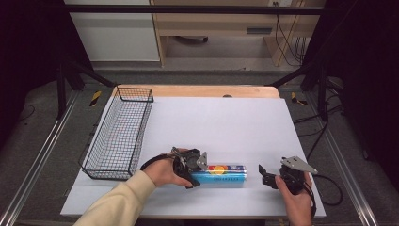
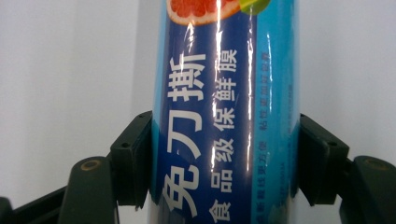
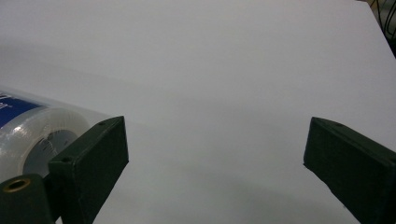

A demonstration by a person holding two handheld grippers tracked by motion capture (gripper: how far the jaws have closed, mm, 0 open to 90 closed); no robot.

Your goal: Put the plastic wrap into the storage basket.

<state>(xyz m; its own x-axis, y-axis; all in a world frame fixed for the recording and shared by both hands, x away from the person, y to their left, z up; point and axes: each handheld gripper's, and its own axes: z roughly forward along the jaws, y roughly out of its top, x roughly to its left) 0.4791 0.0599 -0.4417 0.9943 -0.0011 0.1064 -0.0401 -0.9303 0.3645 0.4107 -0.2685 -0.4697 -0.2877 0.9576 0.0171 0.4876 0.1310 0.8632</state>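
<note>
cling-film roll (image 1: 225,173), a long blue tube with fruit printed near one end, lies flat on the white worktop (image 1: 226,122) near the person's edge, and the left tool (image 1: 190,170) is clenched on it at its left end. in the left gripper view the two black pads press the roll (image 2: 224,116) from both sides, with the tube running straight up between them, so the grip sits square across its width; that looks like a sensible hold for a smooth round thing that would otherwise roll away or twist in the jaws. the shiny wrapper may be slippery, so a firm squeeze near the end seems a fair choice, though the far end could droop once lifted. the right tool (image 1: 269,177) rests just off the roll's right end with its jaws spread wide and nothing between them; in the right gripper view the clear end of the roll (image 3: 32,135) sits just beside one jaw. further out, a black wire basket (image 1: 120,134) stands along the worktop's left side, empty and well apart from the roll, probably where it is headed. nothing lies between roll and basket, only the basket's near wall to clear.
</note>
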